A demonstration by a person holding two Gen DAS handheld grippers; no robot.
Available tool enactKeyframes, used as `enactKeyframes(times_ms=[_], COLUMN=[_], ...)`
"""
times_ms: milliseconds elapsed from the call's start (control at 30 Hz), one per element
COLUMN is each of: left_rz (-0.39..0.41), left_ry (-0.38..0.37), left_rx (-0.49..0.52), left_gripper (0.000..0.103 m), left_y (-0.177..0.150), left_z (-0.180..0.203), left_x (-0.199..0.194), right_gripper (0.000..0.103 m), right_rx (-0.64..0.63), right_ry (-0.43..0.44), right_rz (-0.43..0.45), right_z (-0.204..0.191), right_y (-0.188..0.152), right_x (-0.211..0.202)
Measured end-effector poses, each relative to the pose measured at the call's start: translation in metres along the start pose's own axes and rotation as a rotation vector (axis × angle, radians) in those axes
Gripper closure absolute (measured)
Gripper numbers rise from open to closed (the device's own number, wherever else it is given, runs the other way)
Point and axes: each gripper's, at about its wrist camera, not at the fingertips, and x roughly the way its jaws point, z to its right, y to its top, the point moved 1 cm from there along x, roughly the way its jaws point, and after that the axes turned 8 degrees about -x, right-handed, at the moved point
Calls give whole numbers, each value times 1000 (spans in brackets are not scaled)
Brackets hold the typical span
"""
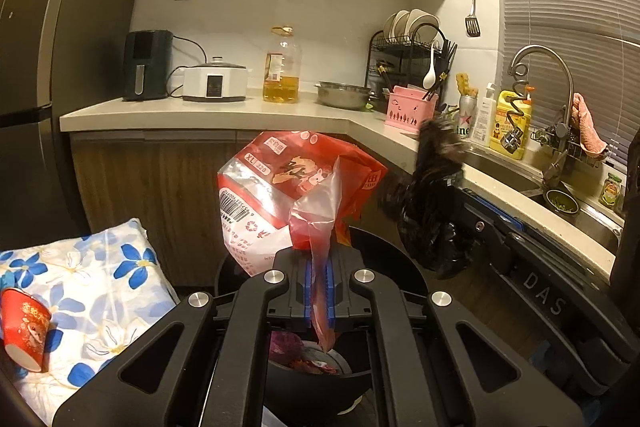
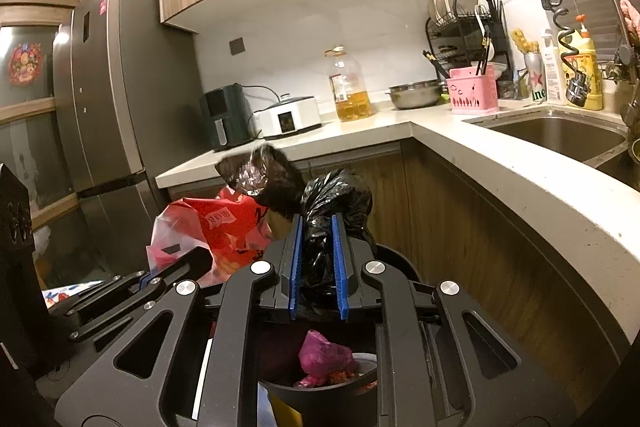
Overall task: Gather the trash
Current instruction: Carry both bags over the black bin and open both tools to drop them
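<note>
trash is already gripped on both sides, directly over the open bin (image 1: 312,383), so the coming move looks to turn on a plain vertical relation: each load hangs or bunches just ahead of its jaws, and the bin mouth lies below and nearest of all.

nearest, in the left wrist view, the dark round bin shows a pink wad and red scraps inside, seen through the gap beneath the gripper frame. the right wrist view shows the same bin (image 2: 320,387) with the pink wad in it.

just above it, the left gripper (image 1: 319,297) has its blue jaws pressed together on a thin strip of the red plastic bag (image 1: 296,187); the strip runs lengthwise between the pads and its tail hangs down towards the bin. the bag's bulk stands beyond the tips, its long axis roughly upright.

to the right, the right gripper (image 2: 317,267) is clamped on the neck of the black bag (image 2: 332,203), which bunches up past the fingertips; in the left view the black bag (image 1: 434,195) is blurred, so its exact pose there is unclear.

both loads are about equally near the bin. farther off, a red paper cup (image 1: 24,327) lies tilted on a floral cloth (image 1: 100,287) at the near left, apart from both grippers.

farthest, the tabletop (image 1: 240,111) carries appliances and an oil bottle (image 1: 281,67).
</note>
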Motion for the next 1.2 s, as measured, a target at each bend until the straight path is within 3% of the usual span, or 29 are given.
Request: enactKeyframes(times_ms=[233, 367, 433, 500, 667, 700, 900, 1200], left_rz=[-10, -18, -21, -23, -15, -11, -6, -5], left_ry=[-10, -5, -3, 8, 41, 59, 210, 322], left_rx=[-6, -7, -20, -36, -69, -72, -58, -81], left_gripper=[88, 69, 66, 52, 32, 26, 16, 7], left_y=[-2, -5, -6, -8, -12, -14, -23, -29], left_z=[-2, -6, -10, -16, -27, -29, -38, -48], left_x=[6, 7, 7, 6, -2, -5, -26, -67], right_gripper=[82, 71, 66, 62, 53, 50, 37, 24], right_rx=[10, 18, 21, 28, 24, 22, 7, -23], right_ry=[-5, -10, -16, -24, -52, -55, -68, -55], right_rz=[-13, -15, -15, -18, -28, -29, -48, -66], right_z=[3, 5, 6, 8, 8, 8, -2, -27], right_y=[-2, -3, -3, -5, -10, -11, -19, -26], right_x=[6, 6, 5, 4, -3, -4, -16, -45])
